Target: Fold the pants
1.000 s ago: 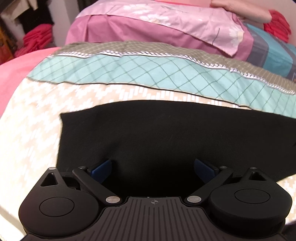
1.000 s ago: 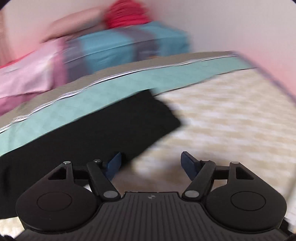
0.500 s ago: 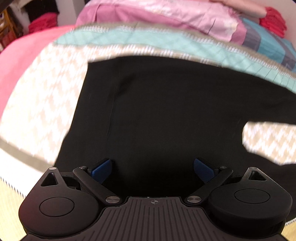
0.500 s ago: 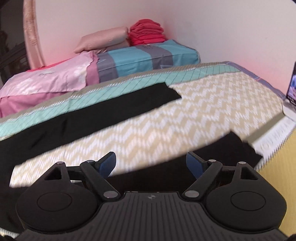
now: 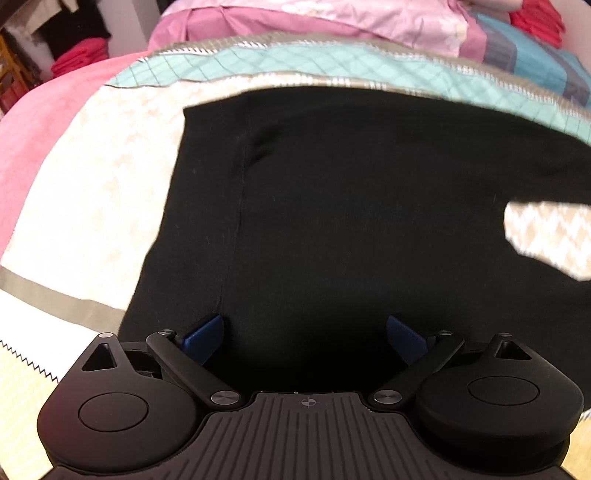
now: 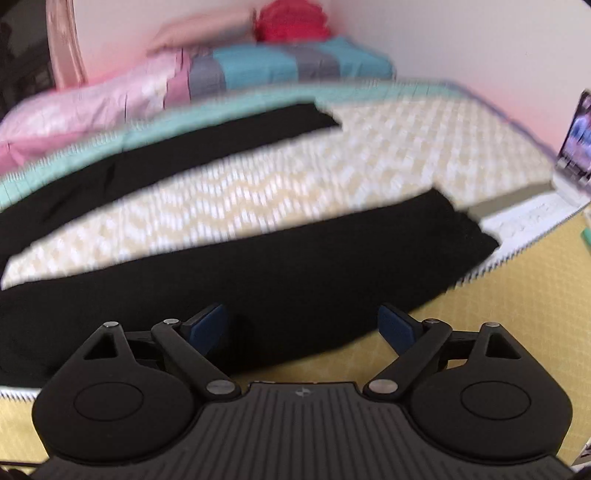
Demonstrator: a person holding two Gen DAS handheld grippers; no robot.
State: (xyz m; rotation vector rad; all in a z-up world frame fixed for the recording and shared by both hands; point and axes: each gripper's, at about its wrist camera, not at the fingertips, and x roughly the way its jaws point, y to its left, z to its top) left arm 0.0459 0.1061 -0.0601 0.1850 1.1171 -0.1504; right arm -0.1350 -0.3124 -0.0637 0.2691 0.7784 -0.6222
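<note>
Both spread grippers have swung back to the bed's near edge, the left gripper (image 5: 304, 334) over the pants (image 5: 351, 221) waist, the right gripper (image 6: 303, 326) still opening above the near leg, ready to grasp.

Black pants (image 5: 354, 206), cream zigzag bedspread (image 6: 295, 177) with teal diamond-check band (image 5: 332, 66), pink pillow (image 5: 369, 18), red clothes (image 6: 291, 22)

Zigzag bedspread (image 5: 92, 206), pink pillow (image 5: 332, 18), perhaps laptop (image 6: 576, 140)
</note>
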